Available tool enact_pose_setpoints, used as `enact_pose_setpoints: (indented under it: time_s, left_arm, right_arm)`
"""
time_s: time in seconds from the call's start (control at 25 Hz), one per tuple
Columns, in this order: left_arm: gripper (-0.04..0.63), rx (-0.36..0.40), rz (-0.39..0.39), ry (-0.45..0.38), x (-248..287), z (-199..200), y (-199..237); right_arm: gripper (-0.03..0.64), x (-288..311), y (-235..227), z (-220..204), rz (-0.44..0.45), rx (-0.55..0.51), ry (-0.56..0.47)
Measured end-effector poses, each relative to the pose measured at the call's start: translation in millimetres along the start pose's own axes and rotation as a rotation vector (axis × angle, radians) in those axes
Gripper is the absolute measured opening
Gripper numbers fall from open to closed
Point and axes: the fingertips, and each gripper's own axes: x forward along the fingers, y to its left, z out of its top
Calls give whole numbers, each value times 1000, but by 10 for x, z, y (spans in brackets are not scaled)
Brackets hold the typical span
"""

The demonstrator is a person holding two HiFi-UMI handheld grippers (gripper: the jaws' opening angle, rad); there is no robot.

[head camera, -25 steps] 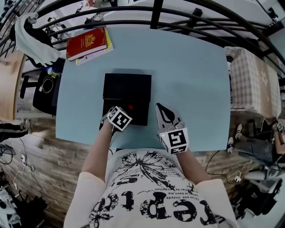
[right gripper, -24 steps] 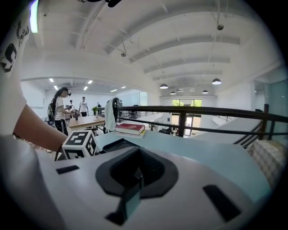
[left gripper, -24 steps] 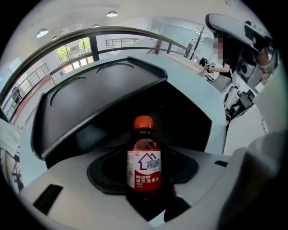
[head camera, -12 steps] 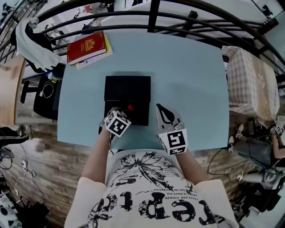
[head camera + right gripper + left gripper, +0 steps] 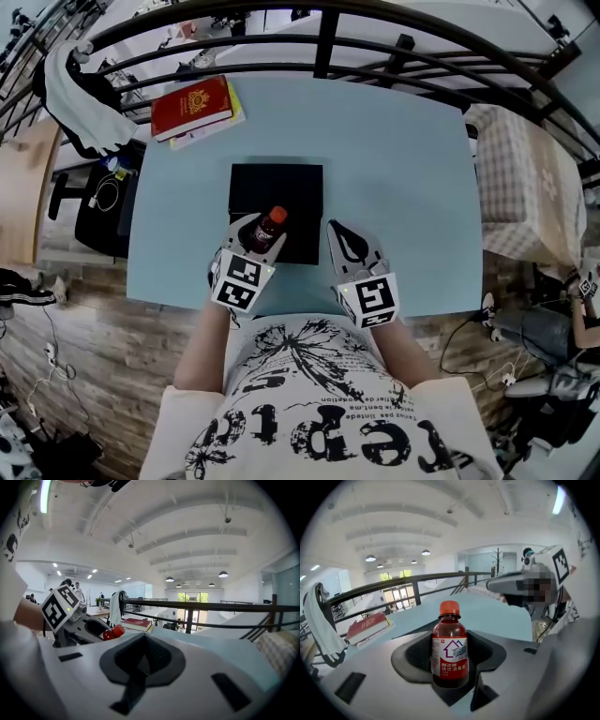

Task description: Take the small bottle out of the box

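A small brown bottle point(image 5: 265, 230) with a red cap and a red-and-white label sits between the jaws of my left gripper point(image 5: 255, 238), lifted above the black box point(image 5: 281, 192). In the left gripper view the bottle point(image 5: 449, 648) stands upright in the jaw notch, held by its lower body. The box lies on the light blue table point(image 5: 394, 169), just beyond the bottle. My right gripper point(image 5: 352, 246) hovers beside the box's right front corner, shut with nothing in it. From the right gripper view the red cap point(image 5: 112, 633) shows at the left.
A red book point(image 5: 192, 106) on a yellow one lies at the table's far left corner. A black railing point(image 5: 323, 37) runs behind the table. A white cloth point(image 5: 70, 94) hangs at the left. The table's front edge is close to my body.
My left gripper has pulled back toward me and risen, bringing the bottle up out of the box. The right gripper has stayed in place.
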Motion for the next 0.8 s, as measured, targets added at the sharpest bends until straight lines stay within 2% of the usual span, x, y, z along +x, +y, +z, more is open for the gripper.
enact_pose_setpoints:
  time_s: [0.2, 0.4, 0.6, 0.8]
  left_arm:
    - [233, -2, 91, -218, -409, 515, 138]
    - [233, -31, 128, -398, -812, 849, 192]
    - [233, -57, 149, -491, -1050, 984, 260]
    - [233, -67, 143, -534, -1171, 1059, 283]
  right_arm:
    - [9, -13, 63, 188, 11, -23, -45]
    - [9, -59, 48, 406, 2, -28, -101]
    - [8, -112, 32, 670, -18, -55, -179]
    - [8, -115, 75, 781, -16, -77, -197]
